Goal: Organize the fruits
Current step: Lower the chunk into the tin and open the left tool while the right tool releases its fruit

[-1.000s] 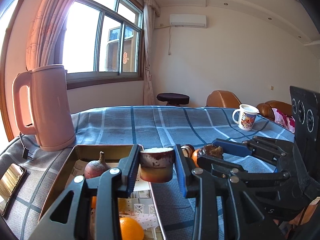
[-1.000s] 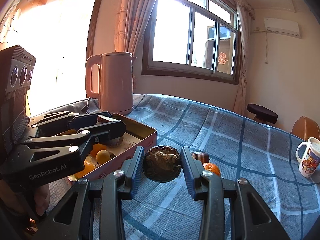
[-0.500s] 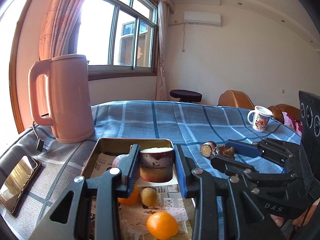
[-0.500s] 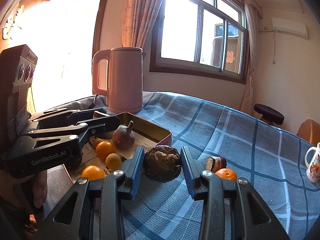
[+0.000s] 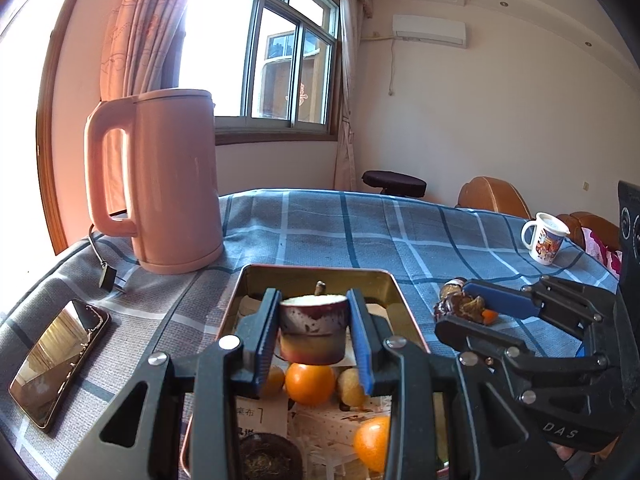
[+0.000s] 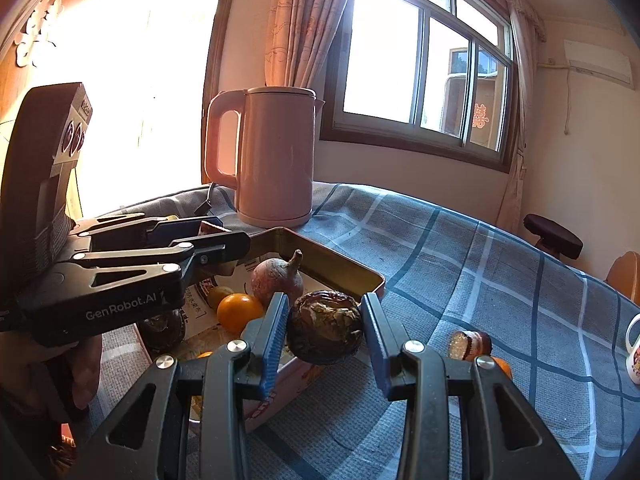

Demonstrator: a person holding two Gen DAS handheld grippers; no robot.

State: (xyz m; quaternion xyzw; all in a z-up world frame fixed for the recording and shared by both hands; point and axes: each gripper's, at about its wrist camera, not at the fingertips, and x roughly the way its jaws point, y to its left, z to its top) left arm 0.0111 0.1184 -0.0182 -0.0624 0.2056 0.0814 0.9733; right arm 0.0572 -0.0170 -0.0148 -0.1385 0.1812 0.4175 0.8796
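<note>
Left gripper (image 5: 314, 334): fingers clamped on a halved purple fruit (image 5: 313, 330), cut face up, held above the metal tin (image 5: 400, 300).
Right gripper (image 6: 324, 334): fingers closed on a dark wrinkled fruit half (image 6: 325, 332), held at the tin's near corner, above the rim.

Left wrist view only: one phone (image 5: 60, 362) lying flat on the tabletop (image 5: 320, 232); one whole printed mug (image 5: 546, 238) far right; a dark fruit shell in the tin's near end.

Right wrist view only: one whole purple fruit with stem (image 6: 278, 280) in the tin; one cut fruit piece (image 6: 468, 344) on the checked cloth, an orange just beside it.

Both views: one pink kettle (image 5: 160, 184), upright behind the tin. Oranges in the tin: two counted from the left wrist view; small yellowish fruits: two, partly hidden.
</note>
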